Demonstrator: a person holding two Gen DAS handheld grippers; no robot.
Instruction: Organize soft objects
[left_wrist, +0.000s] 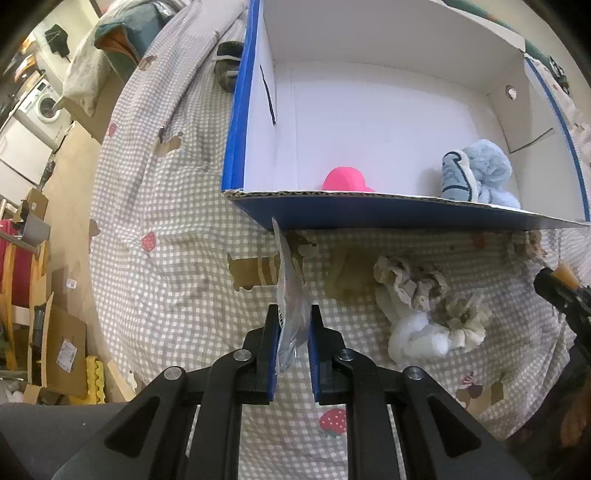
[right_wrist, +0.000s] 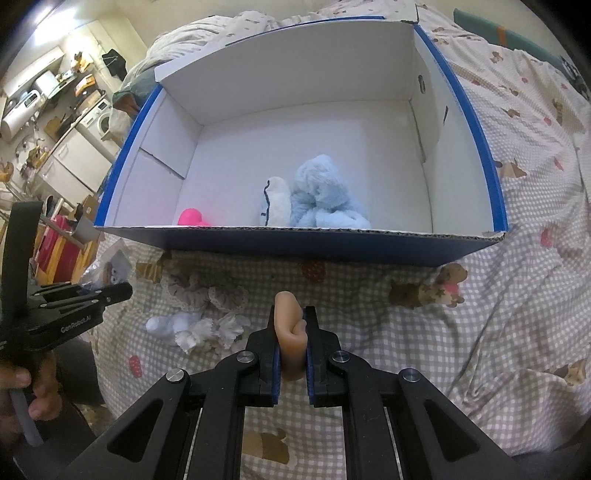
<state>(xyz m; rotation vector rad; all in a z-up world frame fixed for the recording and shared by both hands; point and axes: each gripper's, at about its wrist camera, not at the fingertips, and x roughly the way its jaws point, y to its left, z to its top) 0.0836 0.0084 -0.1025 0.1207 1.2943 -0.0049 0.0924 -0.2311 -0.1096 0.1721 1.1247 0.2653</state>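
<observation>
A blue box (left_wrist: 406, 218) with a white inside lies open on the checked bedsheet; it also shows in the right wrist view (right_wrist: 295, 240). Inside lie a pink soft toy (left_wrist: 345, 180) (right_wrist: 190, 217) and a light blue plush (left_wrist: 480, 173) (right_wrist: 325, 195). My left gripper (left_wrist: 293, 314) is shut on a clear plastic packet (left_wrist: 290, 295), just before the box's near wall. My right gripper (right_wrist: 291, 314) is shut on a tan soft toy (right_wrist: 290, 328), above the sheet. A white and beige lace cloth bundle (left_wrist: 424, 314) (right_wrist: 199, 317) lies on the sheet between the grippers.
The bed's left edge drops to a floor with cardboard boxes (left_wrist: 62, 347). A washing machine (left_wrist: 46, 105) stands far left. A dark striped item (left_wrist: 227, 70) lies beside the box's far left wall. The sheet (right_wrist: 517, 295) to the right is bare.
</observation>
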